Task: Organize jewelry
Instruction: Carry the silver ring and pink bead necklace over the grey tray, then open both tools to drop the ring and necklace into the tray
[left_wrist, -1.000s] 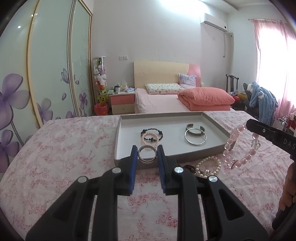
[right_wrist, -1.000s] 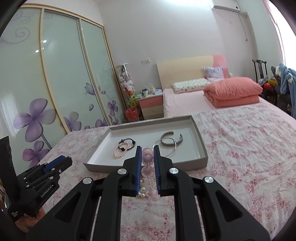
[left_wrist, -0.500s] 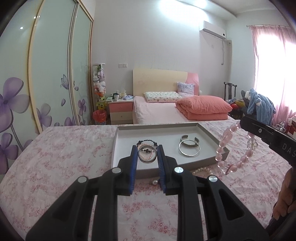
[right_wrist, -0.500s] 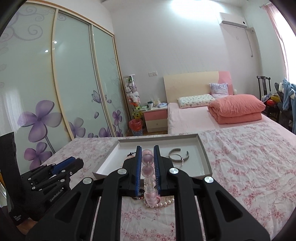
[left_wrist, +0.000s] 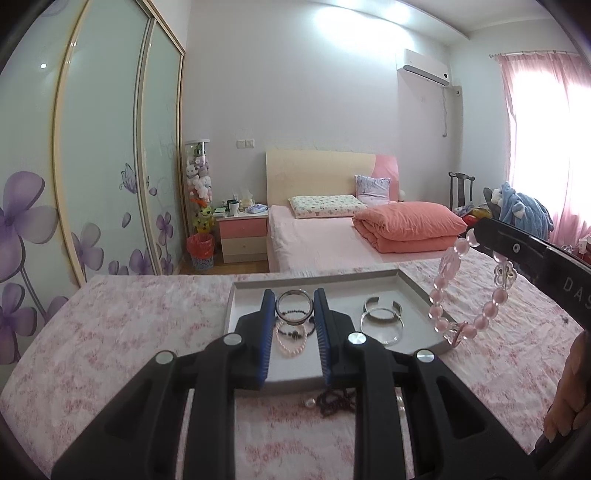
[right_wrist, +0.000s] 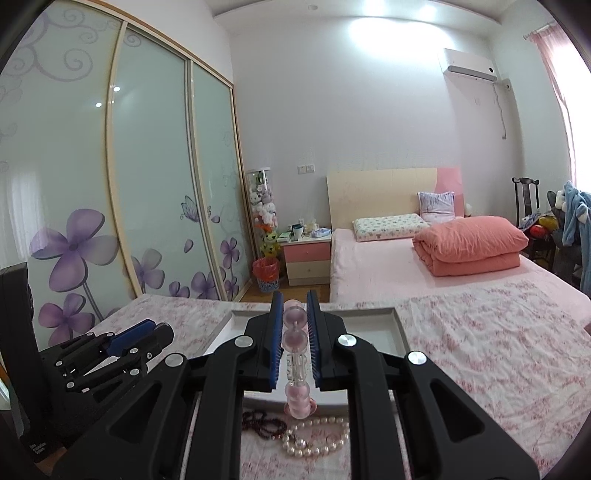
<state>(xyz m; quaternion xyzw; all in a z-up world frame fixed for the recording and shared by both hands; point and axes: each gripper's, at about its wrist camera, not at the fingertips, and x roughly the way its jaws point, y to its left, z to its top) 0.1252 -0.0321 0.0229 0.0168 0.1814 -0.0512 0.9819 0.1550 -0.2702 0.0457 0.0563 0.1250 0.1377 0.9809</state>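
My left gripper (left_wrist: 294, 301) is shut on a silver bangle (left_wrist: 294, 307) and holds it above the grey tray (left_wrist: 413, 288). In the tray lie a pearl bracelet (left_wrist: 291, 341), a dark bead bracelet (left_wrist: 295, 331), and silver bangles (left_wrist: 382, 321). My right gripper (right_wrist: 295, 308) is shut on a pink bead bracelet (right_wrist: 295, 365), which hangs over the tray's right edge in the left wrist view (left_wrist: 465, 288). A white pearl strand (right_wrist: 317, 439) and a dark red bead strand (right_wrist: 264, 424) lie on the floral sheet in front of the tray.
The tray sits on a pink floral bedsheet (left_wrist: 110, 332). Behind are a second bed with a folded orange quilt (left_wrist: 406, 225), a nightstand (left_wrist: 242, 236), sliding wardrobe doors (left_wrist: 92, 166) at left and a chair with clothes (left_wrist: 517, 210) at right.
Both grippers have risen and moved forward over the tray, each keeping its piece. The silver bangle is now higher above the tray, and the pink bracelet hangs nearer the tray's right edge.
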